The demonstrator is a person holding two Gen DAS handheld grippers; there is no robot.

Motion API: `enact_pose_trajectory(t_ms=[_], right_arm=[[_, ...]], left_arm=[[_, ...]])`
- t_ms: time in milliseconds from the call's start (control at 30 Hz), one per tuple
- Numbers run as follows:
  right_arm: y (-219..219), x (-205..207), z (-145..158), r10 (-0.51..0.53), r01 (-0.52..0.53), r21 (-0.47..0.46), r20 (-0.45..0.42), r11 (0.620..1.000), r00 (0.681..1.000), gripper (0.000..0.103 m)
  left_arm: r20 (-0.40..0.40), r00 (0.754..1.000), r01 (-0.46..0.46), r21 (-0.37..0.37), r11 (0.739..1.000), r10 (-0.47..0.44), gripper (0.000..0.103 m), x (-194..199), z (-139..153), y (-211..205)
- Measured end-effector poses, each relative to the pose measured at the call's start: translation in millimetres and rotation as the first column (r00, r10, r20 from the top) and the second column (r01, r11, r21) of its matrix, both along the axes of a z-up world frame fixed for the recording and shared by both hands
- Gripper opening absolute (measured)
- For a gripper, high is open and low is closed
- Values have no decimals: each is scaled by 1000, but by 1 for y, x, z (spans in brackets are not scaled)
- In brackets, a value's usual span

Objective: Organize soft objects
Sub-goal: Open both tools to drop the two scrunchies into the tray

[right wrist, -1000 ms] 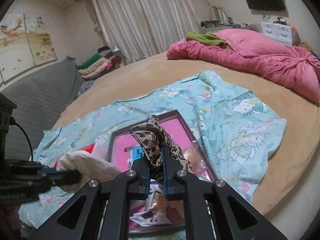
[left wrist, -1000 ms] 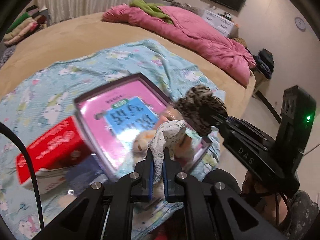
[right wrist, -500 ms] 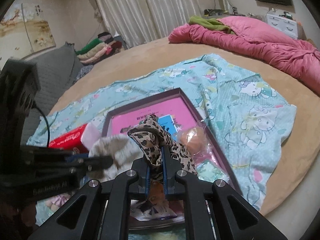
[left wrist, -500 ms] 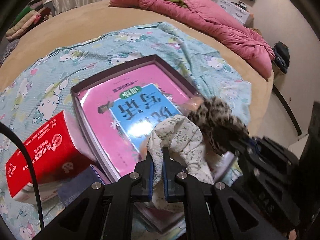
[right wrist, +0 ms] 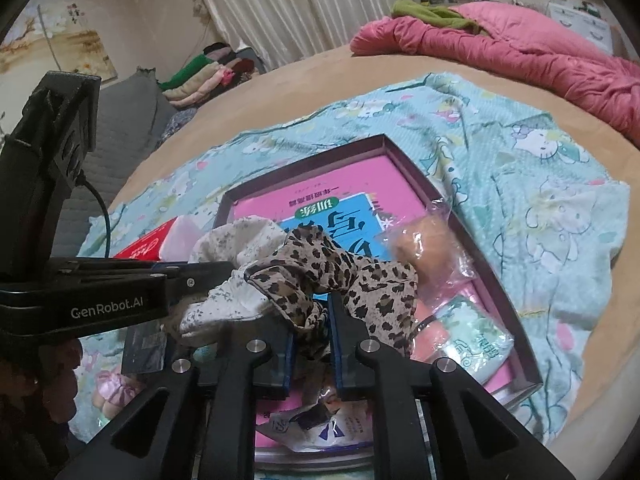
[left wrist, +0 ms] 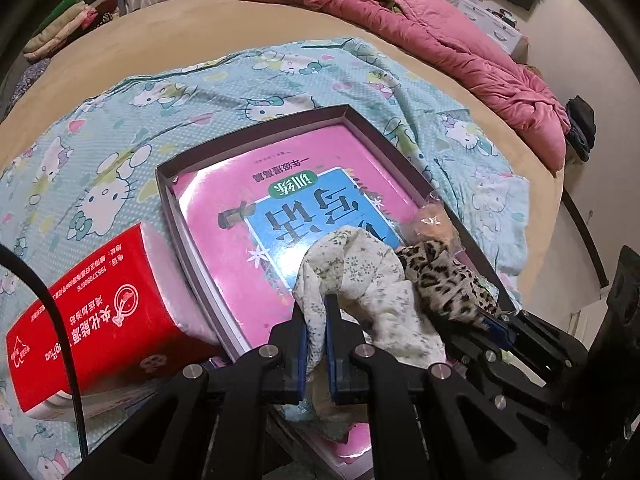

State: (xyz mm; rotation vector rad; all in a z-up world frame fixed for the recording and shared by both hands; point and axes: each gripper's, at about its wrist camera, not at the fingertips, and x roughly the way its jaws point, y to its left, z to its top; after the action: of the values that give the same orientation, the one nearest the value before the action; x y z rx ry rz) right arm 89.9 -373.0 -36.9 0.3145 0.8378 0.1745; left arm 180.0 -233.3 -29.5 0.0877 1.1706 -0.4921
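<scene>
A white floral cloth (left wrist: 360, 280) is pinched in my left gripper (left wrist: 316, 314), which is shut on it low over the near end of a shallow purple box (left wrist: 256, 136). Right beside it lies a leopard-print cloth (left wrist: 440, 276), touching the white one. In the right wrist view the leopard-print cloth (right wrist: 352, 280) drapes over and between the jaws of my right gripper (right wrist: 312, 316). Those jaws are opening, and the cloth sits loosely in the gap. My left gripper (right wrist: 224, 272) reaches in from the left there with the white cloth (right wrist: 236, 240).
The box holds a pink book (left wrist: 280, 184), a clear bag with a peach item (right wrist: 424, 248) and a green packet (right wrist: 476, 332). A red tissue pack (left wrist: 92, 312) leans on its left side. All rest on a cartoon-cat sheet (left wrist: 120, 120) on the bed, with a pink duvet (left wrist: 460, 40) behind.
Both grippers sank toward the box with their cloths, and the two cloths now touch. The right jaws have parted around the leopard-print cloth. The left grip is unchanged.
</scene>
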Motion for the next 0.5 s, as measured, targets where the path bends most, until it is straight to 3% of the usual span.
enact_pose_trajectory(t_ms=[67, 200, 267, 500], right_arm=[[-1, -2, 3, -1, 1, 10, 12, 1000, 1000, 30], [-3, -6, 11, -3, 2, 28, 44, 1000, 999, 37], [-4, -8, 13, -9, 8, 36, 49, 999, 999, 45], [-9, -16, 25, -30, 25, 52, 93, 998, 995, 54]], left_arm=[[-5, 1000, -2, -5, 1000, 2, 8, 1, 0, 1], [-11, 1000, -9, -9, 1000, 9, 8, 1, 0, 4], [-15, 1000, -10, -9, 1000, 10, 8, 1, 1, 4], [-14, 1000, -27, 12, 1000, 27, 11, 2, 1, 7]])
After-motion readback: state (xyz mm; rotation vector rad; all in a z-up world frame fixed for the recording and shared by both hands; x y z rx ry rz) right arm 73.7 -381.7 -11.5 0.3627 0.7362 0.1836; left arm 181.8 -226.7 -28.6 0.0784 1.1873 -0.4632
